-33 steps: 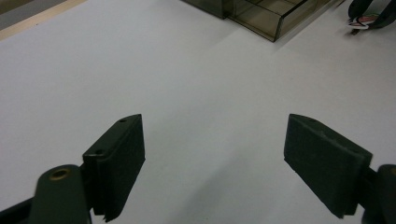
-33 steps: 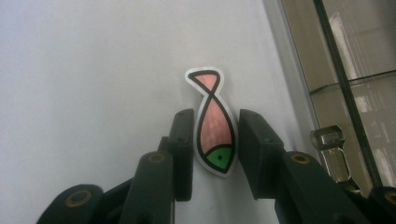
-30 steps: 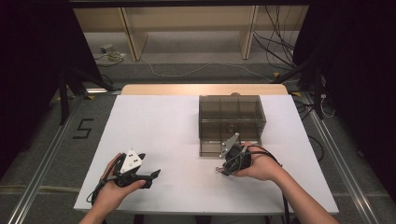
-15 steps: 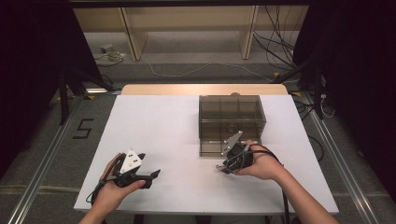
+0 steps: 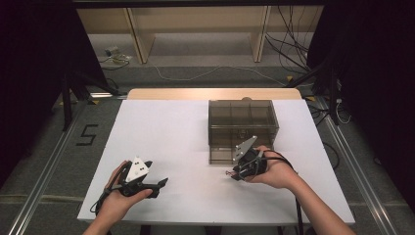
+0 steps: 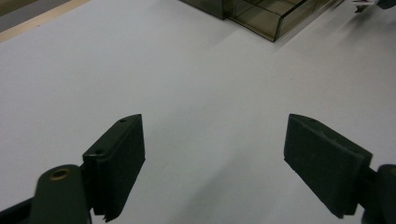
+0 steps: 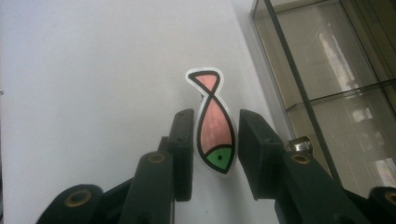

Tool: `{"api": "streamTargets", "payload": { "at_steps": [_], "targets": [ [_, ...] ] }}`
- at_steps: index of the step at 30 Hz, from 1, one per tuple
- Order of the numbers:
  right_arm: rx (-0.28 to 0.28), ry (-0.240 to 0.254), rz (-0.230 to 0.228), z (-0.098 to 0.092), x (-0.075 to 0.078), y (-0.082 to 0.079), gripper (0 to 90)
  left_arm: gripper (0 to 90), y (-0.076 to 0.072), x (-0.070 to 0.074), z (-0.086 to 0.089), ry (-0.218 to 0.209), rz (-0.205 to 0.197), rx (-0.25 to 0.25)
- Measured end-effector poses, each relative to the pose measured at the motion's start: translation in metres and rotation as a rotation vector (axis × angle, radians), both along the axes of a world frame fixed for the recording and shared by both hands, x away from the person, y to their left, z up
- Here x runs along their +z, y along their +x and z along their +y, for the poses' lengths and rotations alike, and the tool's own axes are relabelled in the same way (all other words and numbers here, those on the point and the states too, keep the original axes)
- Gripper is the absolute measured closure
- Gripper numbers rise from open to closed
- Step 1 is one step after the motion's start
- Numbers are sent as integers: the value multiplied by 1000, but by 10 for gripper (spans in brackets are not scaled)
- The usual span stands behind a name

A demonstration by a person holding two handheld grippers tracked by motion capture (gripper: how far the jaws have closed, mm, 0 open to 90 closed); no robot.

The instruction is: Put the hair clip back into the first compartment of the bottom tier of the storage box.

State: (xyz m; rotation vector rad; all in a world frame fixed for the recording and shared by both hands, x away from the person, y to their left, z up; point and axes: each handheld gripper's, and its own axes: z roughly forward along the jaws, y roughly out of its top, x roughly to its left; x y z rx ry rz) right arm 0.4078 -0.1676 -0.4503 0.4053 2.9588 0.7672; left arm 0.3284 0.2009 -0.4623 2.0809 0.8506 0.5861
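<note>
A flat fish-shaped piece [image 7: 213, 122], pink with a green head and a white rim, stands between the jaws of my right gripper [image 7: 215, 133], and both pads press on its edges. In the high view my right gripper [image 5: 234, 174] hovers just in front of the smoky transparent drawer box [image 5: 242, 122], with the fish piece [image 5: 229, 173] showing as a small pink speck at its tips. My left gripper [image 5: 160, 186] rests low at the front left of the white table [image 5: 171, 132]. Its jaws stand wide apart over bare white surface [image 6: 210, 130] with nothing between them.
One drawer [image 5: 221, 155] of the box is pulled out toward the person at the lower left; in the left gripper view that drawer [image 6: 266, 16] lies at the top. Cables trail from both grippers. Shelving and loose wires lie on the floor beyond the table's far edge.
</note>
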Motion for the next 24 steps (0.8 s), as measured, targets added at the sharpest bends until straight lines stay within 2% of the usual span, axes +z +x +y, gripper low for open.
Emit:
{"api": "streamTargets", "payload": {
  "at_steps": [24],
  "targets": [
    [-6,31,-11,-1,6,-1,676,205,0,0,0,1,-1,1]
  ]
}}
